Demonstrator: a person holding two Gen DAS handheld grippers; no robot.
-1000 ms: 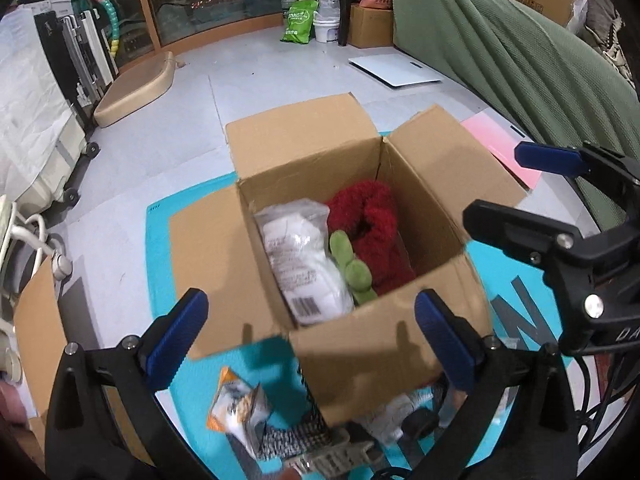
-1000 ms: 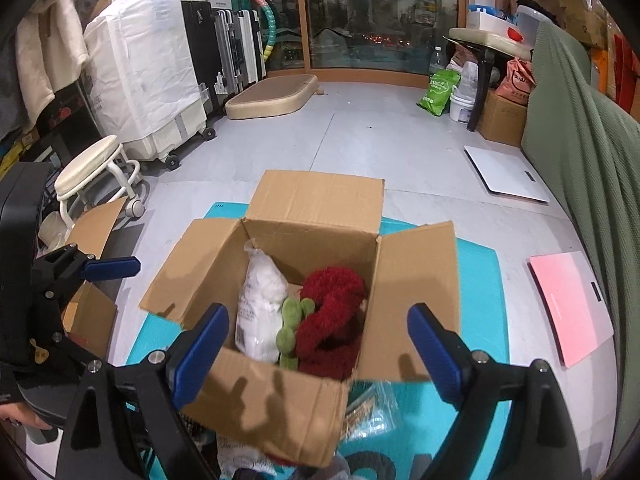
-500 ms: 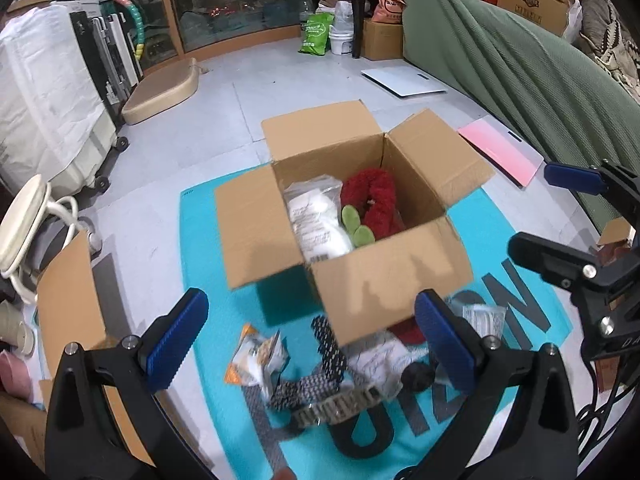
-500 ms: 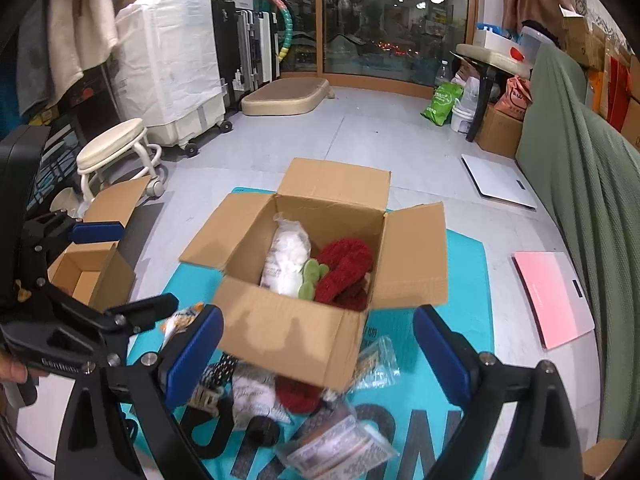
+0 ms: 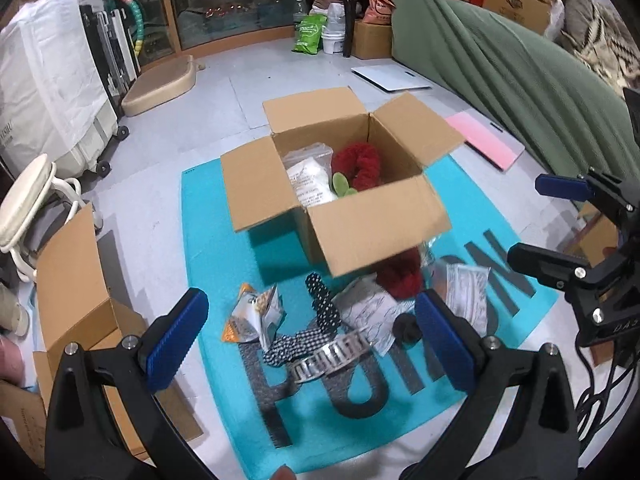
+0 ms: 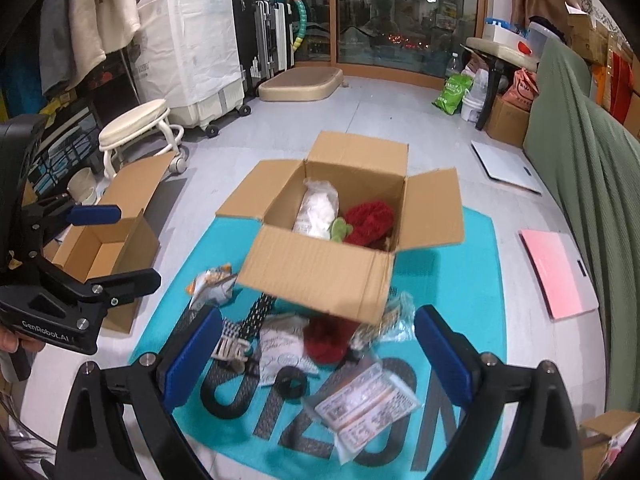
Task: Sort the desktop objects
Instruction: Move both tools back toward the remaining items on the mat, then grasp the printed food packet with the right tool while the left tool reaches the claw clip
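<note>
Bare mat [image 5: 212,240] beside box [image 5: 376,216]

Teal mat [image 5: 208,264]; brown box [image 5: 376,220]; red plush [image 5: 362,164]; polka-dot black band [image 5: 320,312].

Both handheld tools are matt black plastic frames with silver screw heads set where each arm meets its finger. The left gripper [image 5: 312,340] carries ribbed blue pads [image 5: 176,340] on the inner faces of its fingers. The right gripper [image 6: 316,354] has the same blue pads [image 6: 442,358]. Black cables loop behind the right tool's body. White lettering, "GenRobot.AI", runs along the left tool's housing, behind its fingers.
</note>
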